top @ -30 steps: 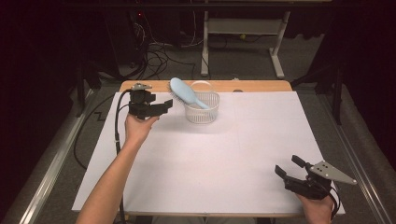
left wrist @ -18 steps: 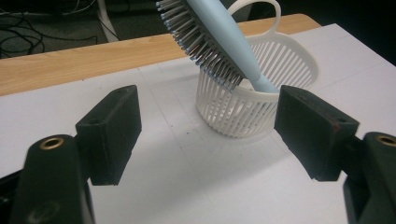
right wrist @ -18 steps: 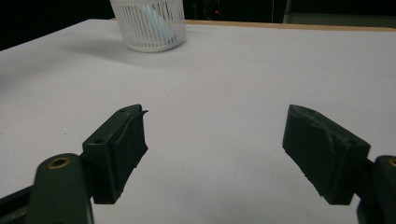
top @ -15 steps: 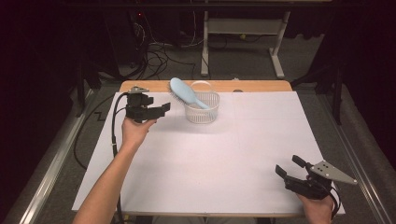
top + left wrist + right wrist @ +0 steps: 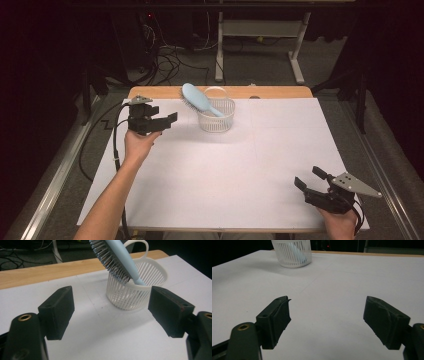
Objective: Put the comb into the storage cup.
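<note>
A white slatted basket (image 5: 216,120) stands at the back of the table with a light blue hairbrush (image 5: 197,98) leaning in it, handle down and bristled head sticking out up-left. My left gripper (image 5: 167,122) hovers left of the basket, aimed at it and open; its jaws have just been opening and nothing is between them. In the left gripper view the basket (image 5: 150,267) and brush (image 5: 117,255) lie beyond the gripper (image 5: 112,293). My right gripper (image 5: 308,176) rests open at the near right corner, holding nothing. From there the right gripper (image 5: 327,302) faces the distant basket (image 5: 292,252).
White paper (image 5: 225,175) covers the tabletop, and a bare wooden strip (image 5: 270,92) runs along its far edge. Cables and a desk frame stand on the dark floor behind. A black cable trails from the left gripper off the table's left side.
The left gripper has drawn back slightly from the basket toward the near left. The right gripper, basket and brush have not moved.
</note>
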`<state>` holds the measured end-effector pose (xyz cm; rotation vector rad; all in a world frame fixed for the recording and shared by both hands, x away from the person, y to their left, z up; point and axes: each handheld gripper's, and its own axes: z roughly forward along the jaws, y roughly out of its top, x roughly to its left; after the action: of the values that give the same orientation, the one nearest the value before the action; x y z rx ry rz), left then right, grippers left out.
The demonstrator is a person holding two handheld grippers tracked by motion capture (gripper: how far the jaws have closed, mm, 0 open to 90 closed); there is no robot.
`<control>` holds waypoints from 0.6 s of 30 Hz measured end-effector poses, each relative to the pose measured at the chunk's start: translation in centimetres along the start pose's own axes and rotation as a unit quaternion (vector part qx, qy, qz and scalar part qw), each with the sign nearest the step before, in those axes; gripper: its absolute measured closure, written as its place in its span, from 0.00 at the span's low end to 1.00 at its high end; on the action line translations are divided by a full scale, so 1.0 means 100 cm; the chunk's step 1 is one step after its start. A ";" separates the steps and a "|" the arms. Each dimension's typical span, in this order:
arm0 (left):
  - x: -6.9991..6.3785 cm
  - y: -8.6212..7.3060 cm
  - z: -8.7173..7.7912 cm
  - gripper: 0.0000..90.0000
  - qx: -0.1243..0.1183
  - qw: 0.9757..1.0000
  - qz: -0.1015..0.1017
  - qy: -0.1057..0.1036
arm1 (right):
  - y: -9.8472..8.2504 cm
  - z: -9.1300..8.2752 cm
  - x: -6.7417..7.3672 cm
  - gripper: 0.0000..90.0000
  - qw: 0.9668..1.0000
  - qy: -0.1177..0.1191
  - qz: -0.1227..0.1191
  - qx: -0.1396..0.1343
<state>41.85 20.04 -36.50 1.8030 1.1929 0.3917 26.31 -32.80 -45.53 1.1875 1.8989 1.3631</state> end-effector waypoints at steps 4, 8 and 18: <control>0.001 -0.002 -0.004 0.23 -0.004 1.000 -0.001 0.001 | 0.000 0.000 0.000 0.24 1.000 0.000 0.000 0.001; 0.002 -0.005 -0.007 0.23 -0.004 1.000 -0.001 0.002 | 0.000 0.000 0.000 0.24 1.000 0.000 -0.001 0.000; 0.005 -0.010 -0.016 0.23 -0.010 1.000 -0.003 0.002 | 0.000 0.000 0.001 0.24 1.000 0.000 -0.001 0.000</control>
<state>40.46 21.40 -36.57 1.7818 1.1930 0.4032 26.30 -32.71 -45.52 1.1854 1.8999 1.3605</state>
